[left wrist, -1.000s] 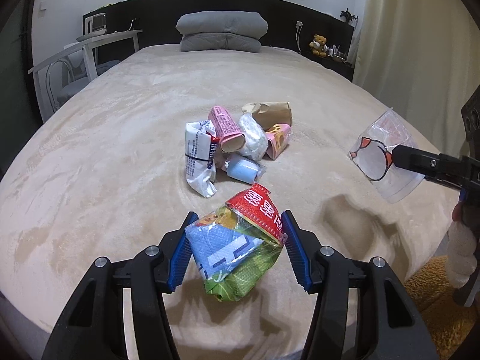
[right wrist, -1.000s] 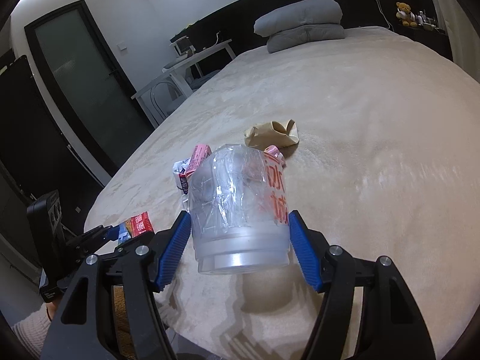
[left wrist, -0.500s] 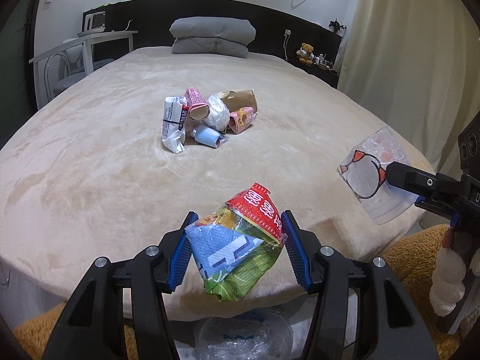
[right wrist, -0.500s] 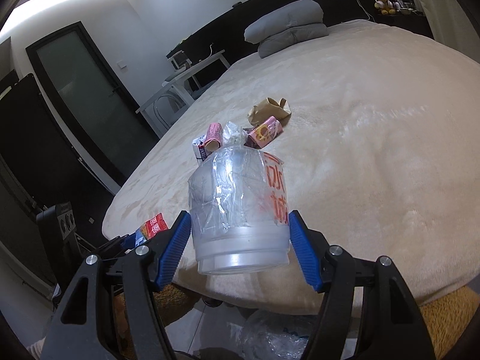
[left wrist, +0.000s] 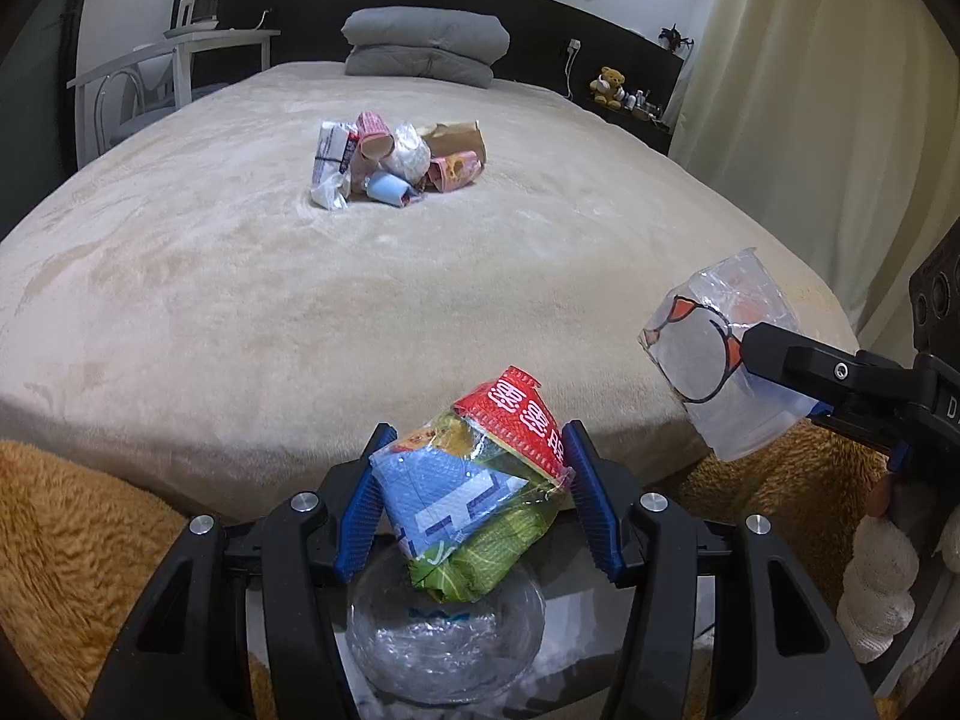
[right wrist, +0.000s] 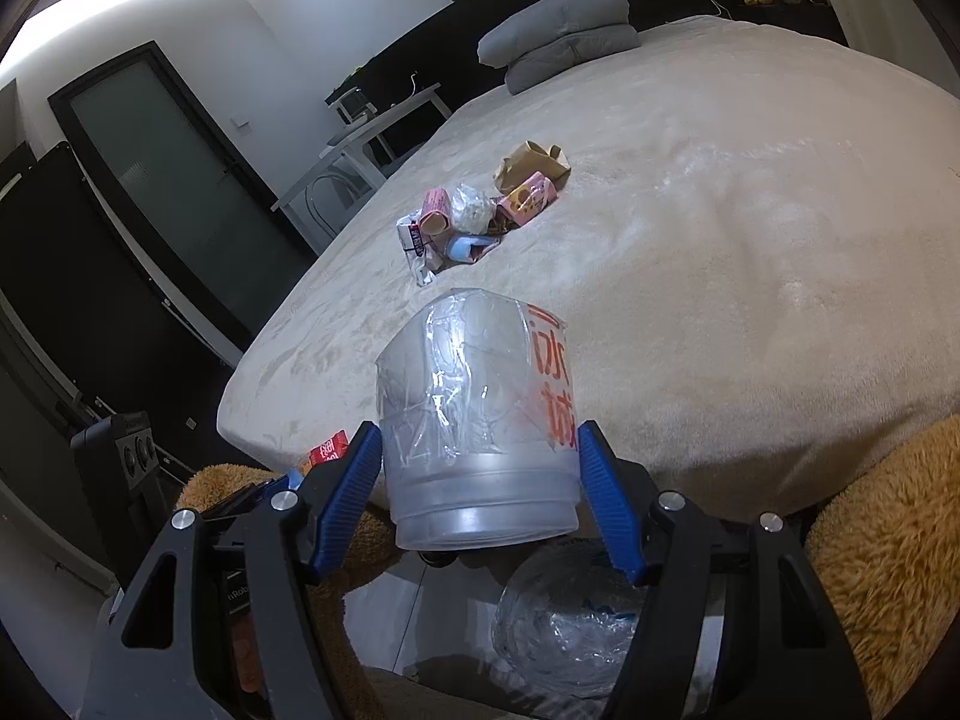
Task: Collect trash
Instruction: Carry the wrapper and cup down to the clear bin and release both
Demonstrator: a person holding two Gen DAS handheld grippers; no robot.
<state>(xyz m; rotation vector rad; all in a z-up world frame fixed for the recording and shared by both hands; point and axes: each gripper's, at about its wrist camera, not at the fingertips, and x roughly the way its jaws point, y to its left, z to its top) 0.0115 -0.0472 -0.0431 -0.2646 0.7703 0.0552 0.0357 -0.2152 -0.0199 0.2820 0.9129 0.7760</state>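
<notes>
Bed [left wrist: 240, 312] receded; crumpled red-blue-green wrapper [left wrist: 474, 492], possibly noodle packaging.

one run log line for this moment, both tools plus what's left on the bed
left tool: shut on crumpled wrapper | right tool: shut on clear plastic cup | clear bag: below | trash pile: on bed

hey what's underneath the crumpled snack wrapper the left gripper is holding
Below the crumpled snack wrapper, past the bed's edge, sits a clear plastic-lined bin on the floor. The wrapper and jaws cover part of its opening, so its contents can't be made out.
</notes>
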